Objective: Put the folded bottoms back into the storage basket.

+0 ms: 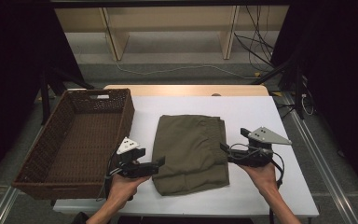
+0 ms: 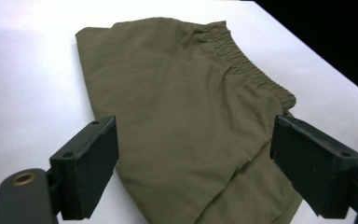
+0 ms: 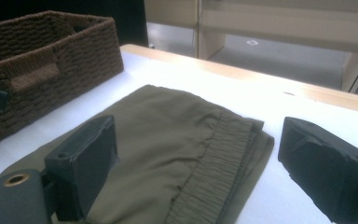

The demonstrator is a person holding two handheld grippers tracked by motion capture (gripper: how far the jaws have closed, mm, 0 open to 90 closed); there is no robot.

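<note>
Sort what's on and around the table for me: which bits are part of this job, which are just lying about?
In the job:
folded olive garment
left gripper, open beside it
right gripper, open beside it
wicker basket, probably the destination

Lying about:
wooden shelving
floor cables

The white rectangular tabletop, with a strip of pale wood along its far edge, carries two things lying directly on it. A dark brown woven wicker basket, rectangular with cut-out handles in its end walls, sits on the left side and overhangs the tabletop's left edge. A folded olive-green fabric garment with an elastic waistband lies flat near the middle, just right of the basket and apart from it, with its gathered waistband along its right side and bare white surface around it on the far, right and near sides.
</note>
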